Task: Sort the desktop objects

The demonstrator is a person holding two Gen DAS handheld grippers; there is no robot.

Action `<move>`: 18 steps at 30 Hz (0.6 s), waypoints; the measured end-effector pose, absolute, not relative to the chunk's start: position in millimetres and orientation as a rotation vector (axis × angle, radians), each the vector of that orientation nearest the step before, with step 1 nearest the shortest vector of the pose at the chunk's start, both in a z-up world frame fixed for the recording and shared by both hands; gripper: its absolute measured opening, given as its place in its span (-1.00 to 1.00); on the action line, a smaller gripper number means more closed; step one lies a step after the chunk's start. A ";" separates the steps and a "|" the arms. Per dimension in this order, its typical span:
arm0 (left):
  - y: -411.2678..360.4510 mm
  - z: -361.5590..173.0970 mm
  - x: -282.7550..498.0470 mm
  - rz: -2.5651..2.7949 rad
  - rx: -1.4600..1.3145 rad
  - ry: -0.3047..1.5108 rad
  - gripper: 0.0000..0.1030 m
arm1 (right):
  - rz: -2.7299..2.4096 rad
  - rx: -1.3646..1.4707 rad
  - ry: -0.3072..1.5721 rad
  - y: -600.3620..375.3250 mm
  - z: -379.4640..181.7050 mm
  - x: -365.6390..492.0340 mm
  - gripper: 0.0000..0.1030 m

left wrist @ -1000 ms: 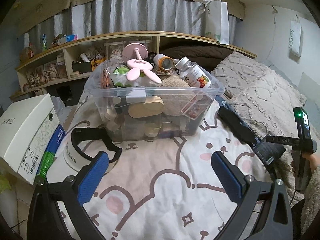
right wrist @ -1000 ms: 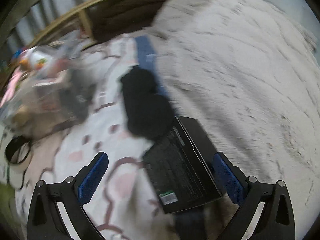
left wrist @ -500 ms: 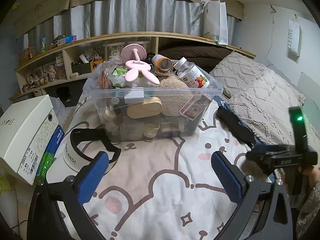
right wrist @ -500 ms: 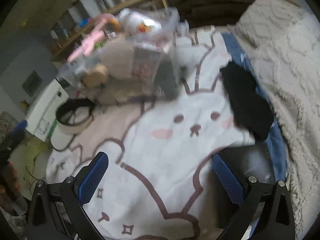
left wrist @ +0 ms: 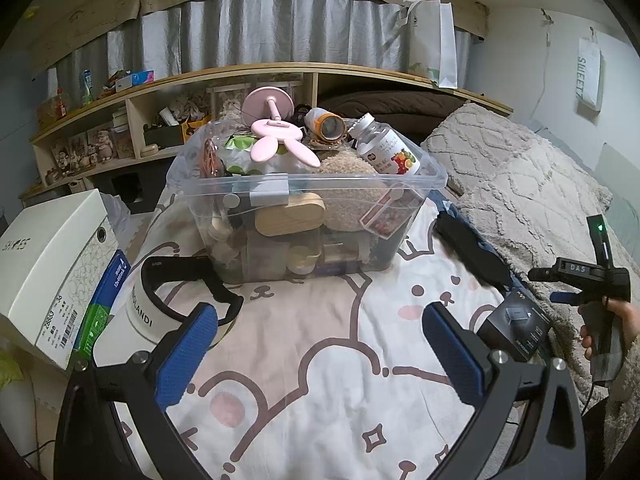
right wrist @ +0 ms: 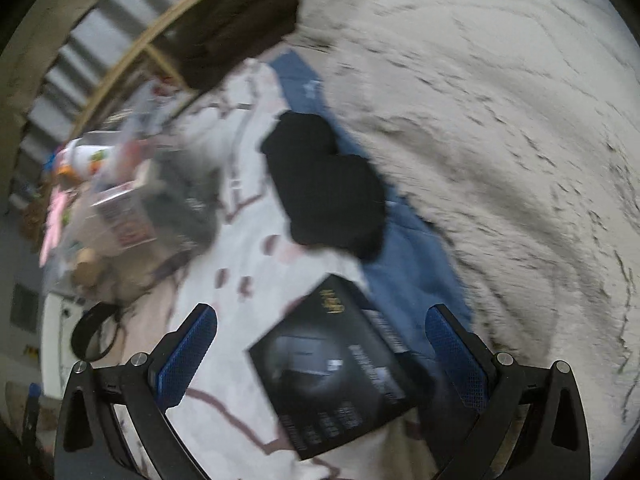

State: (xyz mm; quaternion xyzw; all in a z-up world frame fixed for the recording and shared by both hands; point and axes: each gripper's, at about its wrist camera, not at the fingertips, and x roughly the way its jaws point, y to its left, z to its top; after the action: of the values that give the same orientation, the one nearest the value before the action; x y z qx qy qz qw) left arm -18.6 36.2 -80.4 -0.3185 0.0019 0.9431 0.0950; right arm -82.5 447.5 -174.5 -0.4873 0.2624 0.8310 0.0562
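Note:
A clear plastic bin (left wrist: 424,178) packed with bottles, a pink toy and a wooden case stands on the cartoon-print sheet. My left gripper (left wrist: 320,344) is open and empty, a little in front of it. My right gripper (right wrist: 320,344) is open; a black box (right wrist: 340,372) lies on the sheet between its fingers, untouched. The box also shows in the left wrist view (left wrist: 516,326). A black cloth item (right wrist: 324,188) lies just beyond the box. A white visor cap (left wrist: 160,300) with a black strap lies left of the bin.
A white shoe box (left wrist: 48,264) and a blue-green carton (left wrist: 106,300) sit at the left. A beige textured blanket (left wrist: 520,184) covers the right side. A wooden shelf (left wrist: 120,120) full of small things runs behind the bin. The right view is motion-blurred.
The right gripper swung back right and down, so the black box sits between its open fingers again. The left gripper has barely moved.

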 end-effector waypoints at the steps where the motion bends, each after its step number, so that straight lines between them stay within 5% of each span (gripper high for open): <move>1: 36.2 -81.1 -19.1 2.797 -0.947 0.007 1.00 | 2.481 -1.504 0.799 450.2 -180.6 -83.2 1.00; 18: 51.9 -94.7 -22.1 2.774 -1.004 0.044 1.00 | 2.616 -2.001 1.014 318.9 -214.2 -106.5 1.00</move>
State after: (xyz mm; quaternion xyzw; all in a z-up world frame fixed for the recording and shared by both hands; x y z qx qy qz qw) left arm -22.1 51.9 -94.7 -0.3388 0.0148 0.9359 0.0955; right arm -106.5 318.9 -214.2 -0.5740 0.2909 0.7503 -0.1515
